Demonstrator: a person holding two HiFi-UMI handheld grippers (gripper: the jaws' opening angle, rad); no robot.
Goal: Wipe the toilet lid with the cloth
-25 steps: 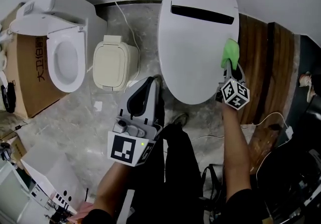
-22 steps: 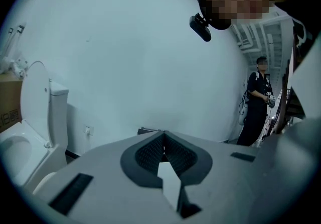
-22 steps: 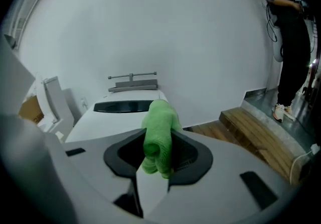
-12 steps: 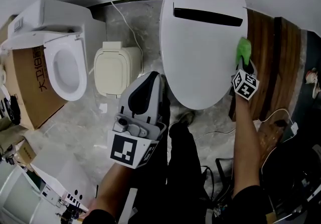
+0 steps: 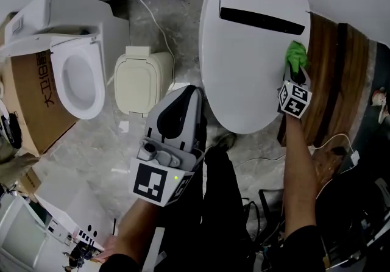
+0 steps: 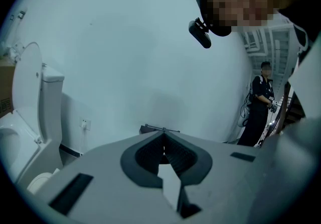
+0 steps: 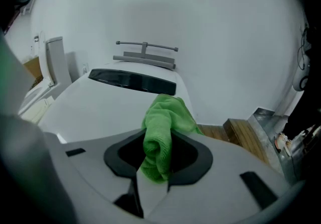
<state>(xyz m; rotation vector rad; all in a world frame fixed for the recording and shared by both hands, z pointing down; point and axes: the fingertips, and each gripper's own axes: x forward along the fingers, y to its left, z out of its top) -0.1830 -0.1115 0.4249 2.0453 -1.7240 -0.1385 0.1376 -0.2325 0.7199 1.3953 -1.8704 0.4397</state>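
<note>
**Friend:** What changed just now?

**Me:** I am sliding the green cloth (image 5: 297, 54) along the right edge of the toilet lid (image 5: 244, 75). A second ago it was nearer the middle of that edge. Now it sits a bit closer to the back, near the end of the dark strip (image 5: 262, 21).

**Friend:** Is your claw holding it tight?

**Me:** Yes. My right gripper (image 5: 297, 71) is squeezed onto the cloth. In the right gripper view the cloth is a fat roll pinched between the two jaws. Its loose end spills out in front and looks to rest on the lid's edge.

**Friend:** And the other one?

**Me:** My left gripper (image 5: 184, 99) has hardly moved. It hangs low by the front of the lid and does not touch it. Its jaws are pressed together with nothing in them.

**Friend:** So is the lid clean?

**Me:** Not yet, I think. The cloth has only gone over a short bit of the right edge. The big white middle and the left side probably still need a wipe. I guess I should sweep across next and press down so the cloth stays on the lid.
</note>
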